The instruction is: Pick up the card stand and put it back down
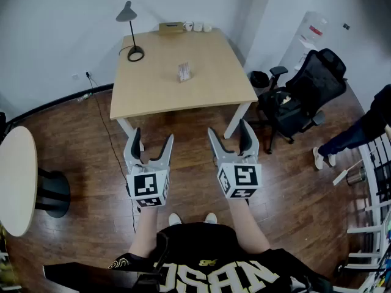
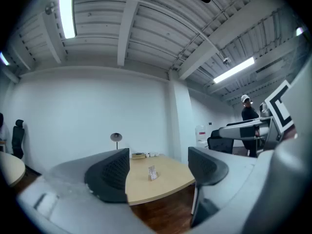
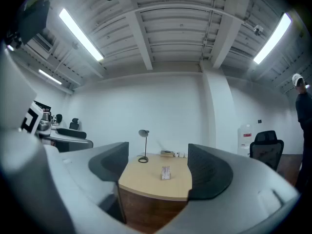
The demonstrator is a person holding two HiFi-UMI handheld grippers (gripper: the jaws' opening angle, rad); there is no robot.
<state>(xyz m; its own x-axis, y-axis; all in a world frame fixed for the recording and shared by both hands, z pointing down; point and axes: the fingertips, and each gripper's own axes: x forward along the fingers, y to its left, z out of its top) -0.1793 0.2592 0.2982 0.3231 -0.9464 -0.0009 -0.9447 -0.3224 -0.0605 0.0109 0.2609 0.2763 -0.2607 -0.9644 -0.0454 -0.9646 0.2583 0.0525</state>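
Note:
A small clear card stand (image 1: 184,72) with cards in it stands upright near the middle of the light wooden table (image 1: 153,96). It shows far off between the jaws in the left gripper view (image 2: 152,172) and the right gripper view (image 3: 165,172). My left gripper (image 1: 149,143) and right gripper (image 1: 230,138) hover side by side over the wooden floor, well short of the table's front edge. Both stand open with nothing between their jaws.
A black desk lamp (image 1: 131,32), a tissue box (image 1: 171,27) and small cups (image 1: 197,26) sit along the table's far edge. A black office chair (image 1: 299,96) stands right of the table, a person (image 1: 360,130) beyond it. A round table (image 1: 15,179) is at left.

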